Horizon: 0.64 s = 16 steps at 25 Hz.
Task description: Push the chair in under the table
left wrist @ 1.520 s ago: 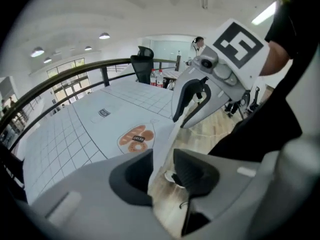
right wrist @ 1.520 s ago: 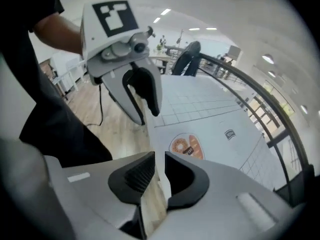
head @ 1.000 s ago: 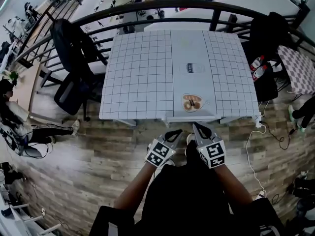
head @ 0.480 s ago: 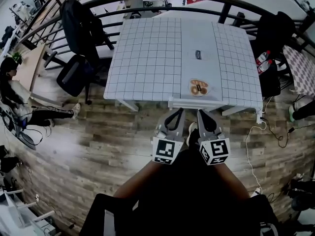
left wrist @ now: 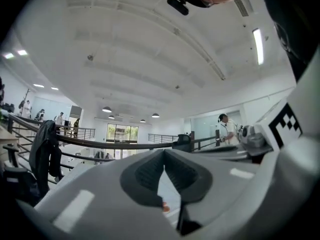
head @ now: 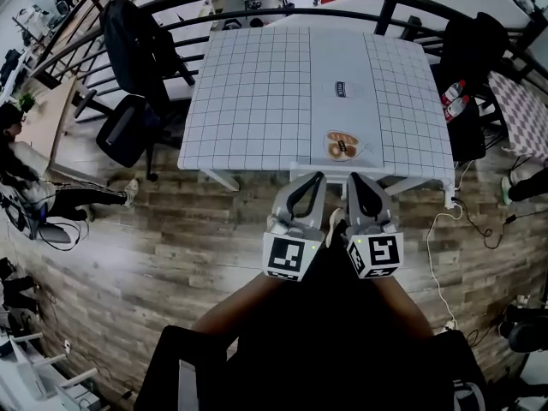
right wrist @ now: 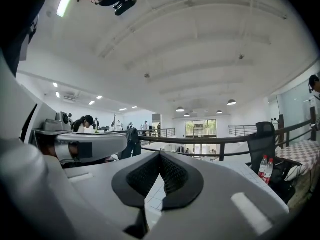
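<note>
"Two grippers, both jaws pinched together, nothing btwn them?"
"Yep. Left gripper (head: 318,178) and right gripper (head: 352,178) side by side, both aimed at 12."
"Chair?"
"White chair (head: 298,169), only its back rail shows, at the table's (head: 257,101) near edge, at 12 of both tips. Rail runs 9-to-3, neither hand nearer. Contact? Can't tell."
"So?"
"Looks tucked in already, imo. Any more shove goes straight toward 12."
</note>
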Motion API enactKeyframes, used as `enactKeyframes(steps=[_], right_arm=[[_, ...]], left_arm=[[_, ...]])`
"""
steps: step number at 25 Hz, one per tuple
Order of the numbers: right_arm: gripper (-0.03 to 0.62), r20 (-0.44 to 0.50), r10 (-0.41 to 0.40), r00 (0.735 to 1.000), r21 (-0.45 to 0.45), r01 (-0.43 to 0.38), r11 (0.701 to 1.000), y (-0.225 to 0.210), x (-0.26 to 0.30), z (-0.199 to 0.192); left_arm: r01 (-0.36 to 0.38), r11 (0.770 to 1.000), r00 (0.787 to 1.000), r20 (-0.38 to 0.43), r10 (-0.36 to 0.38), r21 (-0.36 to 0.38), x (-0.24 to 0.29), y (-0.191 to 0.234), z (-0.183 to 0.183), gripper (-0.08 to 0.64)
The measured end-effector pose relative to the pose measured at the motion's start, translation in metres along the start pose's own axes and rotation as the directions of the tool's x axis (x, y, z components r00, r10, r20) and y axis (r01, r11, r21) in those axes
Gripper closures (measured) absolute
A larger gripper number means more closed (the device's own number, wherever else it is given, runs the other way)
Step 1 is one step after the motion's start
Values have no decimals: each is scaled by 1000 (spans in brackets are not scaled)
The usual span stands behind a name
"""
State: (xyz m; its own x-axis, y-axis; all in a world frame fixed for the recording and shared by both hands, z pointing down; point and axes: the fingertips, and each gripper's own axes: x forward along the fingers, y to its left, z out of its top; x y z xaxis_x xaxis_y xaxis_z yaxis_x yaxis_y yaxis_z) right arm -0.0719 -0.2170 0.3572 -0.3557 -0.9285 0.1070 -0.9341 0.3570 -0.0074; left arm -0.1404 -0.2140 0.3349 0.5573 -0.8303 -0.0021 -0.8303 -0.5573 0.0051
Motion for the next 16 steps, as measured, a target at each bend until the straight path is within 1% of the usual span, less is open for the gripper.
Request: enactKeyframes(steps=[3,7,11,16], right_arm=[[595,16,-1,1000,-5,1,1000,2,-2,5],[595,3,-9,1000,-7,9,1000,-2,-5,3],[595,15,-17,1000,1,17,1000,-5,-15,-14],[595,-2,-1,1000,16,1,1000,-14,10,-2]], left_arm=[[-4,999,1000,-13,4,-33,-1,0,-2,549],[-15,1000,1000,-16,15,-10,-1,-2,-4,549],[-16,1000,1000,-14,16,-10,-6,-12,-18,549],[-15,1000,999,-39,14,-27,25,2,-10,549]])
